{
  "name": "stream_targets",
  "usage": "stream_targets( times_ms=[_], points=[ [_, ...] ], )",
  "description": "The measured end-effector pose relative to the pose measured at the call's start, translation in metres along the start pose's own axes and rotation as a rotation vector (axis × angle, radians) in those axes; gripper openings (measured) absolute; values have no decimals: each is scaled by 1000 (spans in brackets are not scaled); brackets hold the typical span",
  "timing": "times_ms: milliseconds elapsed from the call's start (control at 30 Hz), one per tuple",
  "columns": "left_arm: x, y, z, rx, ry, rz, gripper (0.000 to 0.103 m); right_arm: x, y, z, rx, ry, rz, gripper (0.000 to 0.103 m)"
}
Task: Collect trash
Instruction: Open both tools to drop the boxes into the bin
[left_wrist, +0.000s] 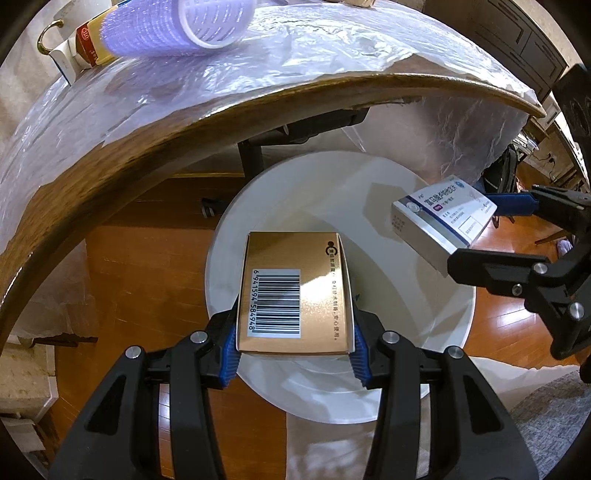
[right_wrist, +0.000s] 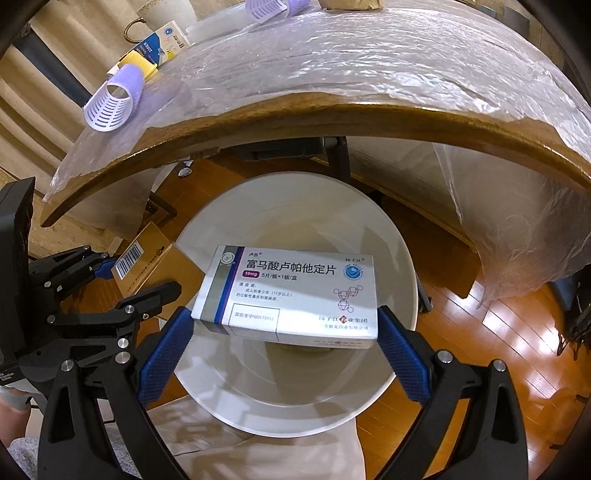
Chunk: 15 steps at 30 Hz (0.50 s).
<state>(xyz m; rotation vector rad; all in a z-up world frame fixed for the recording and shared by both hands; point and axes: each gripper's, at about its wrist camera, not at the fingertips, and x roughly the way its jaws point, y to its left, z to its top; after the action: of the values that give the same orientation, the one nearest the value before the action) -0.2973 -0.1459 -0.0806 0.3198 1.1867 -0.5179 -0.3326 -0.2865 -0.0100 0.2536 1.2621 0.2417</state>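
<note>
My left gripper (left_wrist: 293, 332) is shut on a gold box with a barcode (left_wrist: 291, 291) and holds it over the open white trash bin (left_wrist: 424, 354) on the floor. My right gripper (right_wrist: 286, 332) is shut on a white and blue medicine box (right_wrist: 291, 291), also over the same bin (right_wrist: 399, 236). In the left wrist view the medicine box (left_wrist: 443, 218) and the right gripper (left_wrist: 476, 236) hang at the bin's right rim. In the right wrist view the gold box (right_wrist: 147, 266) and the left gripper (right_wrist: 125, 280) are at the left.
A wooden table edge (left_wrist: 221, 118) covered in clear plastic arcs above the bin. On it lie a purple hair roller (left_wrist: 177, 29), a red and gold box (left_wrist: 88, 44), another purple roller (right_wrist: 114, 99) and a blue and yellow box (right_wrist: 159, 48). Wooden floor (right_wrist: 480, 332) surrounds the bin.
</note>
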Motion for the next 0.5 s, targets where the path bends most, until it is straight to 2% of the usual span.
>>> stream_targets(
  times_ms=[500],
  points=[
    [6, 3, 4, 14, 2, -4, 48, 4, -4, 5, -9, 3, -7, 96]
  ],
)
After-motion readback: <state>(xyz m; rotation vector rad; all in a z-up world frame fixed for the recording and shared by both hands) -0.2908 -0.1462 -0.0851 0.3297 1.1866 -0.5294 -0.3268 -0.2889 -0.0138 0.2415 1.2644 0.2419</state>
